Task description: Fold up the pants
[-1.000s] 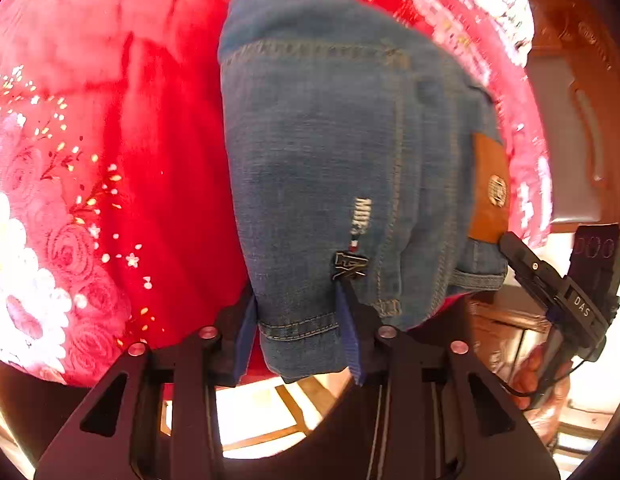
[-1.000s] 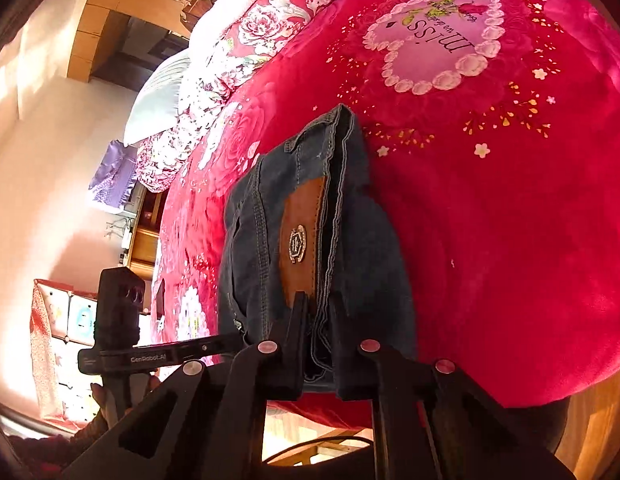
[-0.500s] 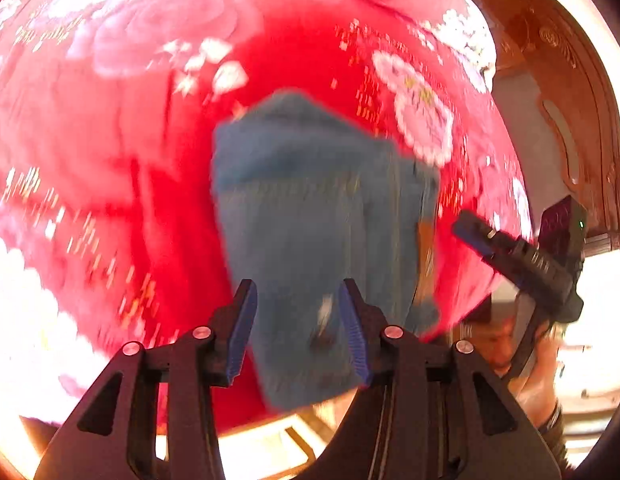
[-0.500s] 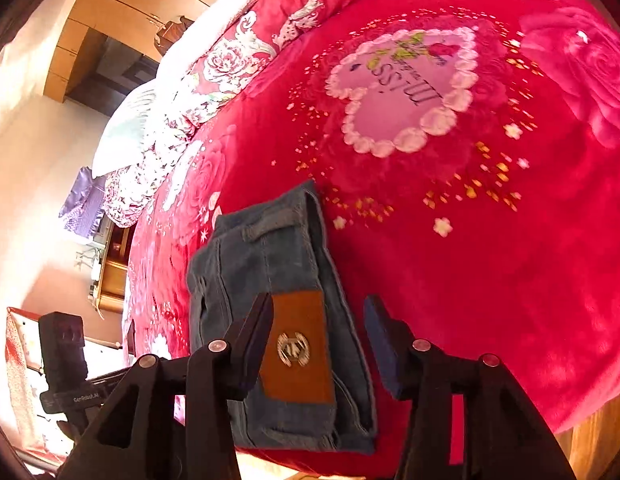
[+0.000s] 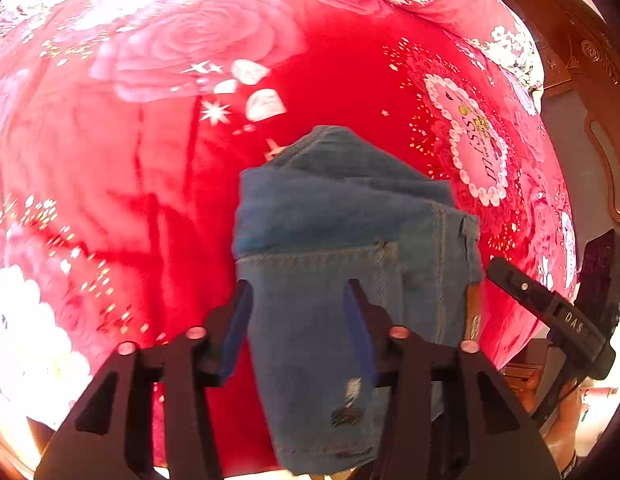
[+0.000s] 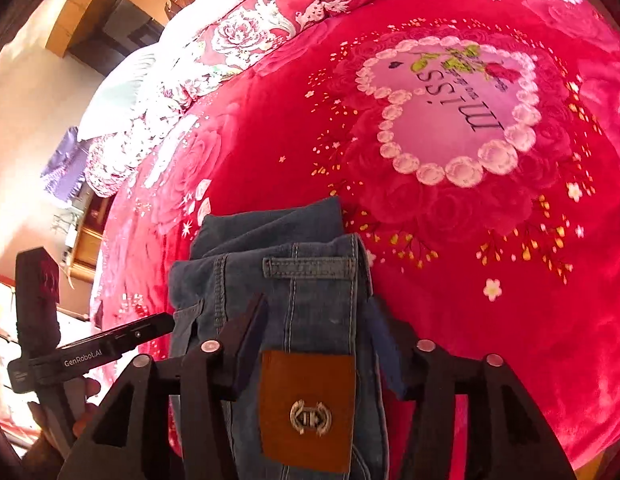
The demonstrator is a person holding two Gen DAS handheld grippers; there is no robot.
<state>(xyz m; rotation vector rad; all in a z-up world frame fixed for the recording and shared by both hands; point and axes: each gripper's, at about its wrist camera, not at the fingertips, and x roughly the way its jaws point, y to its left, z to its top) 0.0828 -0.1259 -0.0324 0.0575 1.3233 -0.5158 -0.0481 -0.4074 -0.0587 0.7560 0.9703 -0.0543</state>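
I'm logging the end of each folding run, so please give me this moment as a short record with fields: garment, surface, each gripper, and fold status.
garment: jeans, folded into a compact stack, brown leather patch facing up
surface: red floral blanket on a bed, jeans near its edge
left gripper: open, jaws have just been opening, above the jeans, pads not pressing
right gripper: open, jaws have just been opening, above the waistband, not gripping
fold status: looks done, jeans lying free
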